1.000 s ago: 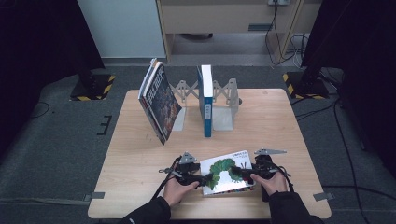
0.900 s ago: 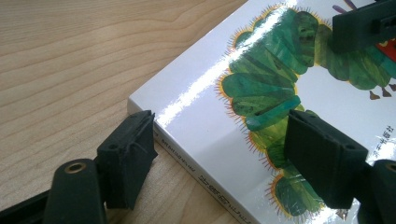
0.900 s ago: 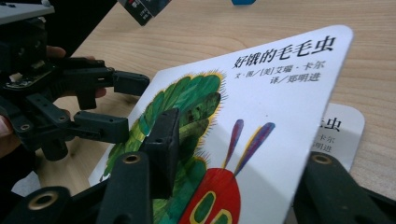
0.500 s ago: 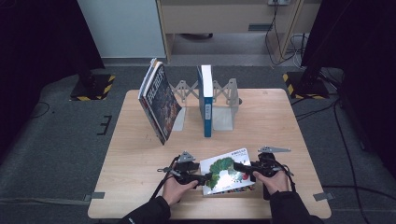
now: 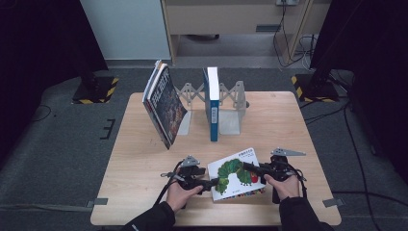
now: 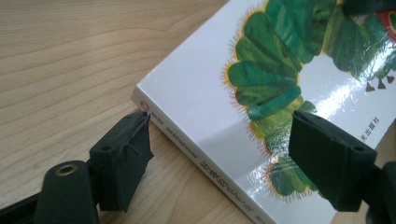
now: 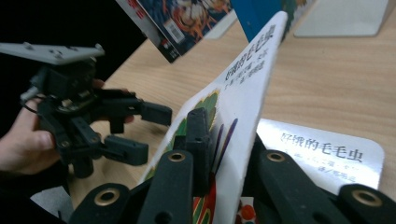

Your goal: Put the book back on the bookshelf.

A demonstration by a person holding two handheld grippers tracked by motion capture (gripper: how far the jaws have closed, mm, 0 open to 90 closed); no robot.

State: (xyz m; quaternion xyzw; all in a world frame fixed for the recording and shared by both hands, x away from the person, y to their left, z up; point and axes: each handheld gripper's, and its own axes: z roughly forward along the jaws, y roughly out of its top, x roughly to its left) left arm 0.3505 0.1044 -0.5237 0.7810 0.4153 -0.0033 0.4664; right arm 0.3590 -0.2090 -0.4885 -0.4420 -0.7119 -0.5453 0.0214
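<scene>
The caterpillar book lies at lower centre of the high view, on the counter. The right gripper has its fingers clamped on the front cover, lifting it. The left gripper is at the book's left edge; its fingers have just been opening and stand apart, the spine corner between them.

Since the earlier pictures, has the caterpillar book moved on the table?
Yes. The caterpillar book, pinched by the right gripper, has tipped up at its right edge, against the fixed blue book.
</scene>
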